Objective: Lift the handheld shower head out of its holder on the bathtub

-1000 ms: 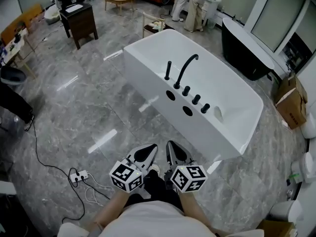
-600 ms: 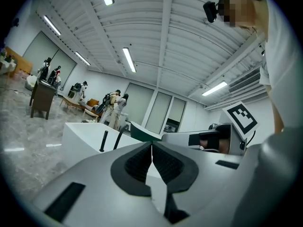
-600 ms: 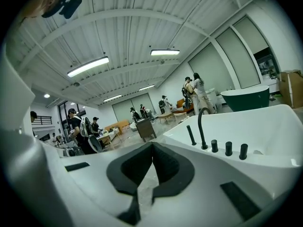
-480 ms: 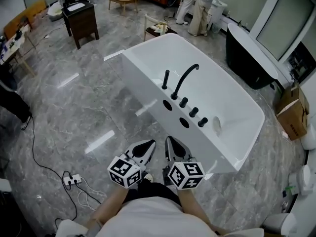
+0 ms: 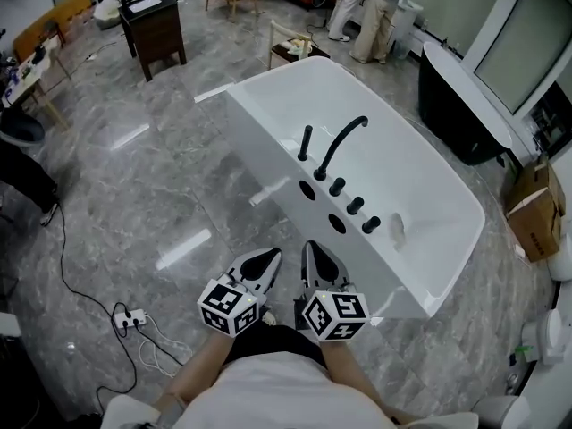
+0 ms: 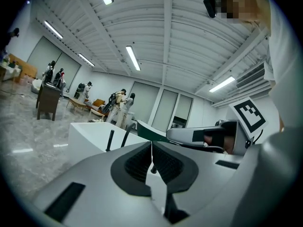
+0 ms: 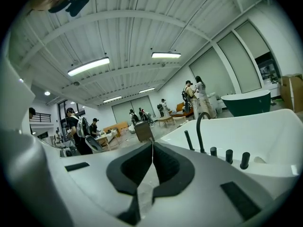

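The left gripper (image 5: 272, 255) has its jaws shut tight together, with nothing between them. The right gripper (image 5: 309, 247) is the same: jaws pressed together and nothing in them. In the head view both are held side by side, close in front of the person, over the grey floor (image 5: 134, 204). They point at the white bathtub (image 5: 268, 119) but do not touch it.

The handheld shower head (image 5: 306, 142) is a thin black stick. It stands straight up in its holder on the flat edge of the bathtub, on the long side nearest the grippers, toward the far end of the row of black parts. Just beside it is the tall curved black tap (image 5: 340, 145). After the tap come three short black knobs (image 5: 355, 206) in a line along the same edge.

A white power strip (image 5: 134, 317) with wires lies on the floor to the left. A black tub (image 5: 465, 105) stands behind the white one.
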`<state>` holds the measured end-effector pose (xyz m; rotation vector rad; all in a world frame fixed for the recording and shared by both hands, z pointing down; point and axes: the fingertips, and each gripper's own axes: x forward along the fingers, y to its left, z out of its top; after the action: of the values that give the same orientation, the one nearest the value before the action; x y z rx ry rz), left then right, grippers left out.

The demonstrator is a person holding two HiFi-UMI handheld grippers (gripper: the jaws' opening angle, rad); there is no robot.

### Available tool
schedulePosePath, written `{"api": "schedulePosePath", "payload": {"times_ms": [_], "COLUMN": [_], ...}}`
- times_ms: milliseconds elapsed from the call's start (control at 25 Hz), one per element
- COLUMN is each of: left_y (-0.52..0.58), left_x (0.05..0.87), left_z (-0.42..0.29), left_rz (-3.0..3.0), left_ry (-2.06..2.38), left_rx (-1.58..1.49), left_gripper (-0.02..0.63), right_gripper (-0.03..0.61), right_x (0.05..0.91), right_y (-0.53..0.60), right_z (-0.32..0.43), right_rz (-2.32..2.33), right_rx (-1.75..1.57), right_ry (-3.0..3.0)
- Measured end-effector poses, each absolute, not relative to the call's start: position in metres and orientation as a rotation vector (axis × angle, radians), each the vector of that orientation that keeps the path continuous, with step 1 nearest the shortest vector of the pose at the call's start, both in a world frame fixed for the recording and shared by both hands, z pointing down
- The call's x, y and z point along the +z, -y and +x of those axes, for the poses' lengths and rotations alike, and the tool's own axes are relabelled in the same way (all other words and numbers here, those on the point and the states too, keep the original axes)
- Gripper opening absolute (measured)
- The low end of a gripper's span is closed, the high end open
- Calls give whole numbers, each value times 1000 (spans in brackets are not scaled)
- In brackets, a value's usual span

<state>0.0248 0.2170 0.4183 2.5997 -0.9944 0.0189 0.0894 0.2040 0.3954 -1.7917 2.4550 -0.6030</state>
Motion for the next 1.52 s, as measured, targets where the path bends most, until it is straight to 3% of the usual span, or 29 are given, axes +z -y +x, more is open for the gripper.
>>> {"api": "schedulePosePath", "payload": {"times_ms": [720, 1320, 1520], "left_y": [-116, 49, 109], "left_x": [428, 418, 418], "left_z": [41, 52, 41], "left_rz": [2583, 2616, 2605], "left_ry": [948, 877, 921], "left_rx": [26, 53, 59], "left_gripper": [12, 12, 12], "right_gripper": [17, 17, 17], "right_x": [406, 410, 406], "right_y": [-112, 44, 93], "right_z": [117, 119, 109], "right_rz": [-1857, -1886, -1916], "right_rx": [-645, -708, -596], "right_ry": [-2349, -2353, -2430]}}
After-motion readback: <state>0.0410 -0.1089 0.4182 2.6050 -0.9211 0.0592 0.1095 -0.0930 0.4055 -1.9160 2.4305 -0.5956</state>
